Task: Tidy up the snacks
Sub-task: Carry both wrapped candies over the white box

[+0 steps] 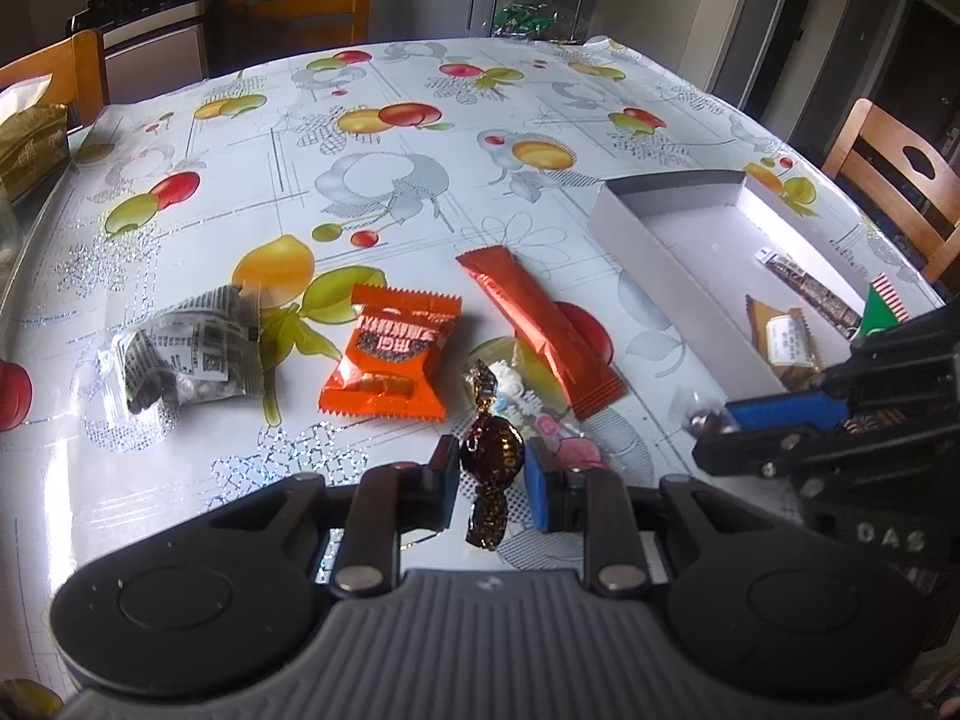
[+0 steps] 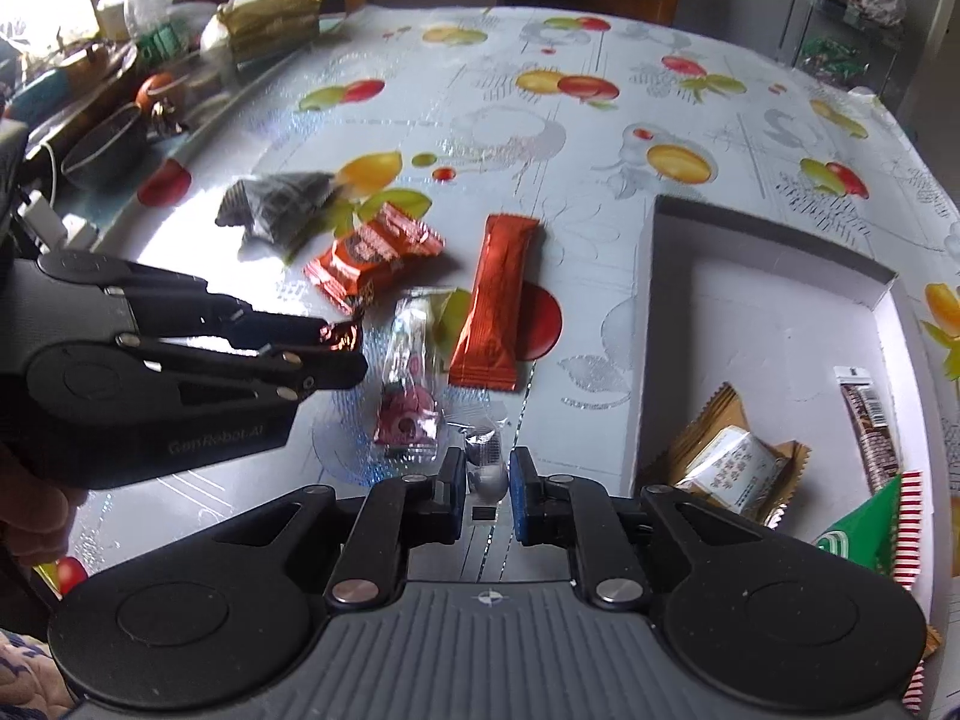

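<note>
1. Step in hand, by the look of it: picking loose snacks off the worktop (image 1: 420, 192) for the white cardboard box (image 1: 654, 258), both hands loaded at once.
2. Left gripper (image 1: 492, 471) pinching a brown foil twist-wrapped candy (image 1: 492, 450) at its round middle, twisted ends sticking out beyond and behind the pads.
3. Right gripper (image 2: 487, 474) pressed together on a small clear-and-silver wrapped sweet (image 2: 486, 462), low over the worktop just left of the box wall.
4. Already inside the box: a tan wafer packet (image 2: 729, 462), a dark narrow stick pack (image 2: 870, 426) and a green packet with a red-striped edge (image 2: 870, 531), all bunched at the near end; far end bare.
5. Still out on the worktop: a long orange stick pack (image 1: 537, 330), an orange square packet (image 1: 390, 360), a grey printed pouch (image 1: 186, 354) and a pink-and-clear packet (image 2: 408, 396).
6. Next move, as a judgement: lift clear of the near box wall, carry across, release over the bare floor of the box. Right first, being nearer; left to follow, so as not to cross.
7. Edges: box wall upright and thin, easily nudged by a low pass. Long orange stick pack just beside the box's left wall.
8. Open room: plenty of bare worktop beyond the snacks; chairs (image 1: 888, 180) well apart from it all.
</note>
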### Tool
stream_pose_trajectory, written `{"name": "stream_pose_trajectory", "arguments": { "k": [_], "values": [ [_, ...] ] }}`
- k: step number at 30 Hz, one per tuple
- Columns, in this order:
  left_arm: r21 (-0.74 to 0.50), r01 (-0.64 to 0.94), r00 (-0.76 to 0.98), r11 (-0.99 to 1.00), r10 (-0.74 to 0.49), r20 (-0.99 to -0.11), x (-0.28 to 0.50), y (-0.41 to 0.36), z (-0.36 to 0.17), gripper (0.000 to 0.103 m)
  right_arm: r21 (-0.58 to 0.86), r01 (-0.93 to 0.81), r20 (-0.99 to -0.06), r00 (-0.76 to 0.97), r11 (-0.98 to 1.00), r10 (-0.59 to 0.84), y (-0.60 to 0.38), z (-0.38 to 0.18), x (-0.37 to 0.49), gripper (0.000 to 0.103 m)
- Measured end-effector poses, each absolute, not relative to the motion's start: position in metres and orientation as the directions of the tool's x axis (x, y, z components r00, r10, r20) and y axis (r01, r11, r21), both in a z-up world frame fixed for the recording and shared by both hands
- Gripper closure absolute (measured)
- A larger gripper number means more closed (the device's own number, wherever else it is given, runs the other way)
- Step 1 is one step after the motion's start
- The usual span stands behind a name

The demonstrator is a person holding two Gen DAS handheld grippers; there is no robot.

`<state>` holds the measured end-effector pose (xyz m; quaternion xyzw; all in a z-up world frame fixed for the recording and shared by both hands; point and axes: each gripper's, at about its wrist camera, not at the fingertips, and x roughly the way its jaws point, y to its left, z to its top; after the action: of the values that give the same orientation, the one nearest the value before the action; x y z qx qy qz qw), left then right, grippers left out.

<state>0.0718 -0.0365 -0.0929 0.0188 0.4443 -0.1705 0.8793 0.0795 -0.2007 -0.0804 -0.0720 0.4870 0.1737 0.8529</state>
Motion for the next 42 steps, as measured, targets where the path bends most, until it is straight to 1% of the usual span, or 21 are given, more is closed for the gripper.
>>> {"name": "stream_pose_trajectory", "arguments": {
  "k": [12,26,34,42],
  "values": [
    [-0.106,0.338,0.578,0.935,-0.295,-0.761,0.072,-0.057,-0.059,0.082,0.07,-0.293,-0.814,0.536,0.954,0.224,-0.232,-0.044,0.07,0.086],
    [-0.048,0.345,0.599,0.938,-0.259,-0.758,0.081,-0.099,-0.037,0.082,0.117,-0.299,-0.779,0.564,0.947,0.274,-0.272,-0.035,0.091,0.086],
    [-0.029,0.407,0.599,0.913,-0.291,-0.746,0.086,-0.135,-0.024,0.082,0.128,-0.258,-0.761,0.593,0.958,0.262,-0.304,-0.029,0.098,0.086],
    [-0.03,0.47,0.577,0.882,-0.333,-0.746,0.085,-0.169,-0.021,0.082,0.13,-0.212,-0.762,0.603,0.968,0.235,-0.333,-0.031,0.096,0.086]
  ]
}}
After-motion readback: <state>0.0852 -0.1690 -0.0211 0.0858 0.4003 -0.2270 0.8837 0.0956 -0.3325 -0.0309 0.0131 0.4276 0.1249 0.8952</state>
